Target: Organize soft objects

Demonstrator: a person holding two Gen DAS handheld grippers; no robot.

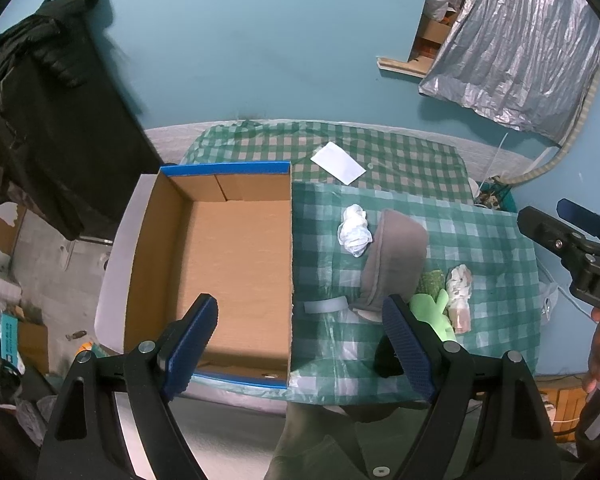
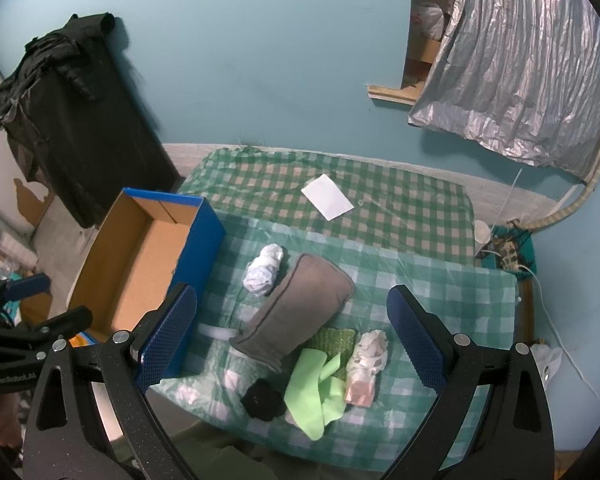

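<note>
An open cardboard box [image 1: 236, 264] [image 2: 140, 264] with blue sides sits empty at the table's left. Right of it on the checked cloth lie a grey mitt [image 1: 396, 256] [image 2: 300, 304], a white crumpled cloth [image 1: 354, 230] [image 2: 264, 268], a light green cloth [image 1: 434, 312] [image 2: 314, 384], a green sponge-like pad [image 2: 334, 338], a pale pink-white bundle [image 1: 460, 296] [image 2: 368, 364] and a small black item [image 2: 262, 398]. My left gripper [image 1: 300, 344] hangs open over the box's near right corner. My right gripper [image 2: 292, 340] hangs open above the pile, holding nothing.
A white paper [image 1: 338, 162] [image 2: 327, 196] lies farther back on the green checked tablecloth [image 2: 420, 280]. A dark cabinet draped with black clothing [image 2: 80, 120] stands at the left. Silver sheeting [image 2: 520, 72] hangs on the blue wall at right. Cables and a socket strip [image 2: 508, 252] lie beyond the table's right edge.
</note>
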